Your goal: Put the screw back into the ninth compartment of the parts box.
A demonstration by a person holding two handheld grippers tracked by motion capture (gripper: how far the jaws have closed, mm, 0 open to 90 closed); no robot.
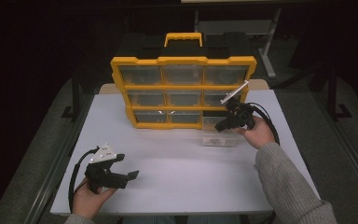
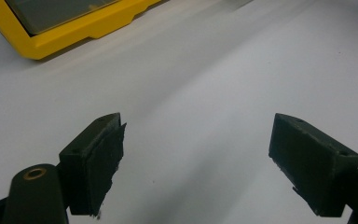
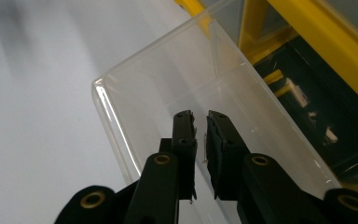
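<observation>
A yellow organiser [image 1: 182, 60] with clear drawers stands upright at the back of the white table [image 1: 177, 172]. One clear drawer [image 1: 220, 139] lies pulled out on the table in front of its lower right corner. My right gripper [image 1: 219, 127] hangs just above that drawer, held by a hand in a grey sleeve. In the right gripper view its jaws [image 3: 201, 122] reach into the clear drawer [image 3: 135, 102] with only a slit between them; a thin dark sliver shows in the slit, against one pad. My left gripper [image 1: 127, 167] rests low at the front left, wide open [image 2: 196, 154] with bare table between its pads.
The organiser's yellow frame [image 3: 317, 37] and a dark drawer slot [image 3: 307, 116] lie close beside the right gripper. Its lower corner [image 2: 74, 37] lies ahead of the left gripper. A yellow carry handle [image 1: 183, 37] tops the organiser. Dark floor surrounds the table.
</observation>
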